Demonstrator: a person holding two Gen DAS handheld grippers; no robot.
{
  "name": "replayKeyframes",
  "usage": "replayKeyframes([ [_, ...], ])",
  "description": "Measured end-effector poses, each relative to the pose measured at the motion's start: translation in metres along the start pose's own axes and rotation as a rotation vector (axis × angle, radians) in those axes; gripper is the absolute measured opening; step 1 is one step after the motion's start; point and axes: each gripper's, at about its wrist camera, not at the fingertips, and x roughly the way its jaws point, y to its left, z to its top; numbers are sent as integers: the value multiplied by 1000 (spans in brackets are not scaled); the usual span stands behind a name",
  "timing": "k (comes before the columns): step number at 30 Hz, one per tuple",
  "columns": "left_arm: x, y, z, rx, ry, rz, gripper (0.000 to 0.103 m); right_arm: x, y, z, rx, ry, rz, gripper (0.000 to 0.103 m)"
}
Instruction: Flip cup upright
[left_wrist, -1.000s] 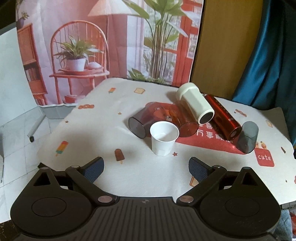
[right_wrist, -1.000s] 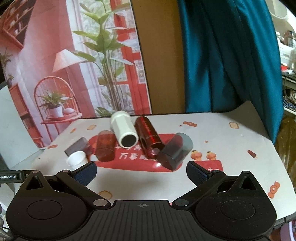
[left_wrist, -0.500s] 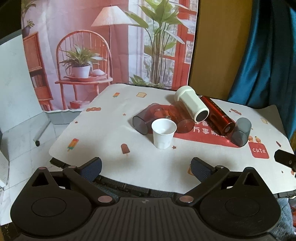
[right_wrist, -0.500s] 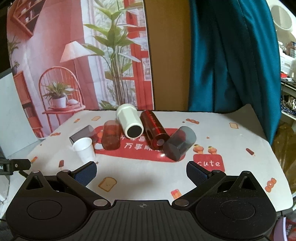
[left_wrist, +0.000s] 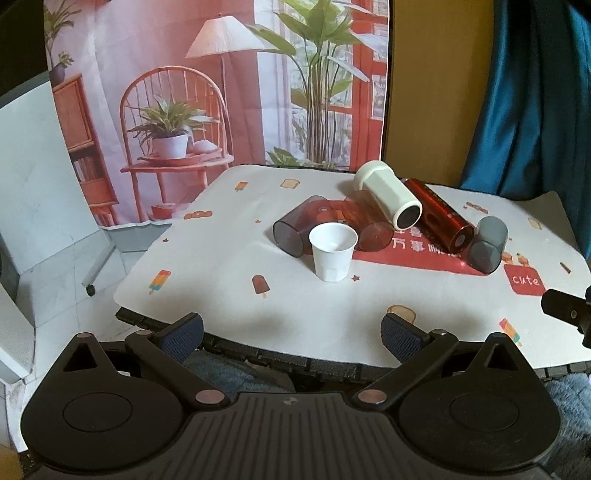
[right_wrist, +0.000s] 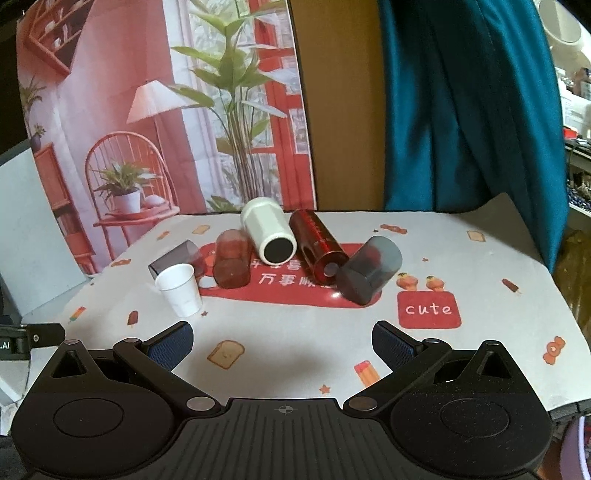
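Observation:
A small white paper cup stands upright on the patterned tablecloth; it also shows in the right wrist view. Behind it several cups lie on their sides: a smoky cup, a brown-red cup, a white cup, a shiny red cup and a grey cup. My left gripper is open and empty, back at the table's front edge. My right gripper is open and empty above the tablecloth's near part.
A printed backdrop hangs behind the table, with a blue curtain at the right. The table's front edge lies just under the left gripper. The floor drops away at the left.
Both grippers have pulled back from the cups, toward the table's front edge. The white paper cup stays upright where it was. The lying cups have not moved.

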Motion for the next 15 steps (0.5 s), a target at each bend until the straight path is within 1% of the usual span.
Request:
replayKeyframes([
  [4,0,2,-2,-9,7,-2,103,2,-1,0,0,9,-47,103],
  [7,0,3,-1,-15,5,-7,103,3,-3,-1,12,11,-49,103],
  [9,1,0,-1,-2,13,-10,103,3,-5,-1,14,11,-51,103],
  [15,-1,-1,-1,17,8,5,103,4,-5,-1,17,12,-51,103],
])
